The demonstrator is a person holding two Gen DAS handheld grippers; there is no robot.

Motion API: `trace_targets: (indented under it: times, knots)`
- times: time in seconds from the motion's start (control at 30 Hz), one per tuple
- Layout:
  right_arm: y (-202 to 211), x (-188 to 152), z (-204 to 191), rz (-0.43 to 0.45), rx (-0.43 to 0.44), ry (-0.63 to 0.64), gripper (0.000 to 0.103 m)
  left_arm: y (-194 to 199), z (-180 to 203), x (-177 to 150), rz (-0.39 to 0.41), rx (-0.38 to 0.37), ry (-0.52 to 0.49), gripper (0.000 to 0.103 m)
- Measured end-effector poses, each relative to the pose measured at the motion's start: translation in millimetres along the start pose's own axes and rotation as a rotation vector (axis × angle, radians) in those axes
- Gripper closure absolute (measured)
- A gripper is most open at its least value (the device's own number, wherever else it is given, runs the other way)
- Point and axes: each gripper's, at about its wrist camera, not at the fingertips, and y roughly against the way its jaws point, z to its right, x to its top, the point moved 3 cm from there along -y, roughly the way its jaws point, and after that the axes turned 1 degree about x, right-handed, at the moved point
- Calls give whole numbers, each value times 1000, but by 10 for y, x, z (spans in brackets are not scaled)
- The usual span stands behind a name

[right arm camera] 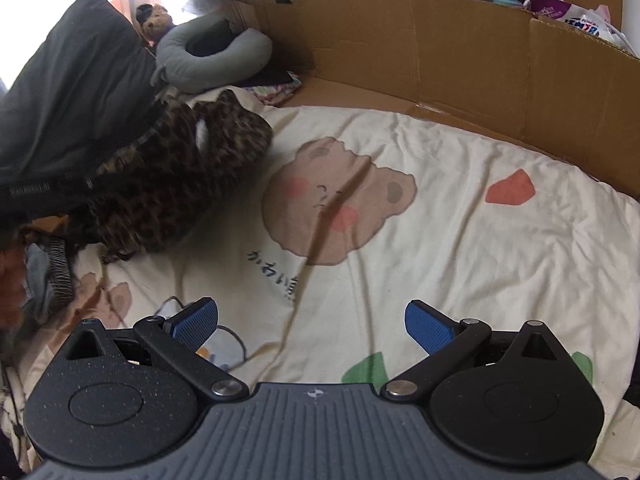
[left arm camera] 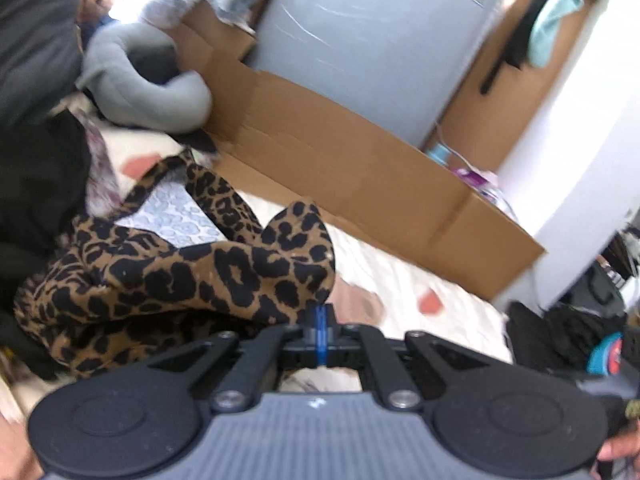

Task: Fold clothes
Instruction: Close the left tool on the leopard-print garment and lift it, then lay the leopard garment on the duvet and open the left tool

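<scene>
The leopard-print garment point(left arm camera: 168, 276) lies bunched and twisted on the cream bear-print bedsheet point(right arm camera: 440, 240), one fold lifted.

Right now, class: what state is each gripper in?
Left gripper: shut on the leopard-print fabric garment.
Right gripper: open, holding nothing, above the cream bear-print bedsheet.

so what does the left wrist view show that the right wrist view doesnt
Only the left wrist view shows the left tool shut on the leopard print garment, plus a tall grey appliance and a turquoise cloth hanging at top right.

Only the right wrist view shows the right tool open with nothing between its blue pads, and the bear print on the cream sheet.

Both show the garment, the sheet, the cardboard wall, the grey ring cushion and the dark pillow.
</scene>
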Motion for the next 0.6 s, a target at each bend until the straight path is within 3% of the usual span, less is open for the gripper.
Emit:
trace_targets:
  times: [0.2, 0.4, 0.6]
  knots:
    - [57, 14, -53, 20, 41, -6, 4, -35, 164, -362, -68, -41, 24, 103]
    - [31, -34, -60, -6, 72, -27, 20, -57, 278, -618, -123, -65, 41, 103]
    - [-63, -90, -97, -35, 109, -57, 27, -125, 379, -842, -179, -88, 56, 103]
